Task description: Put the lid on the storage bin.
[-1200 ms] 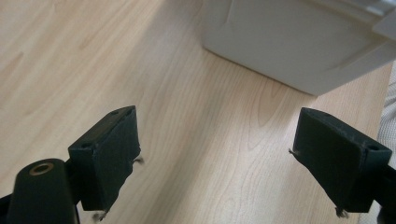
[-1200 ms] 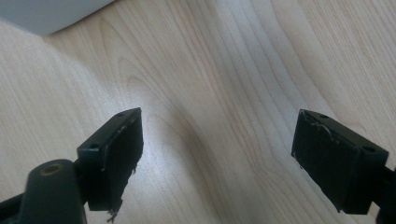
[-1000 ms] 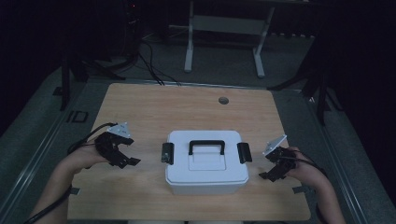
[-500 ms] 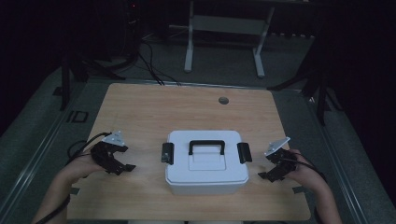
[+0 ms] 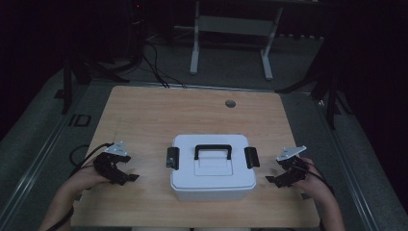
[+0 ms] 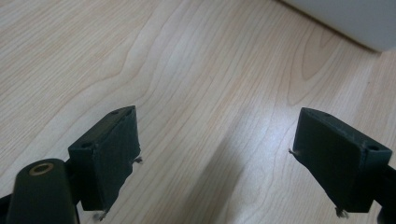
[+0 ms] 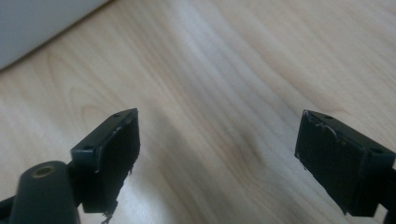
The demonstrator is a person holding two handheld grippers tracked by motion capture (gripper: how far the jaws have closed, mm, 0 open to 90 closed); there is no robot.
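Observation:
A white lidded box (image 5: 211, 168) with a black handle (image 5: 213, 150) and black side latches stands near the front middle of the wooden table (image 5: 159, 115). My left gripper (image 5: 129, 177) sits low over the table to the box's left, jaws open and empty. In the left gripper view its jaws (image 6: 217, 158) stand wide over bare wood, with a corner of the box (image 6: 355, 18) at the top right. My right gripper (image 5: 272, 180) is low at the box's right, open and empty; the right gripper view shows its jaws (image 7: 217, 158) over wood and the box (image 7: 32, 23) at top left.
A round grommet hole (image 5: 230, 103) lies near the table's far edge. Behind the table stand a metal frame (image 5: 231, 29) and cables on the dark floor. Black stands flank the table at left and right.
Both hands have come down and toward the table's front edge, the left one more. Both sets of jaws stay open and the box has not moved.

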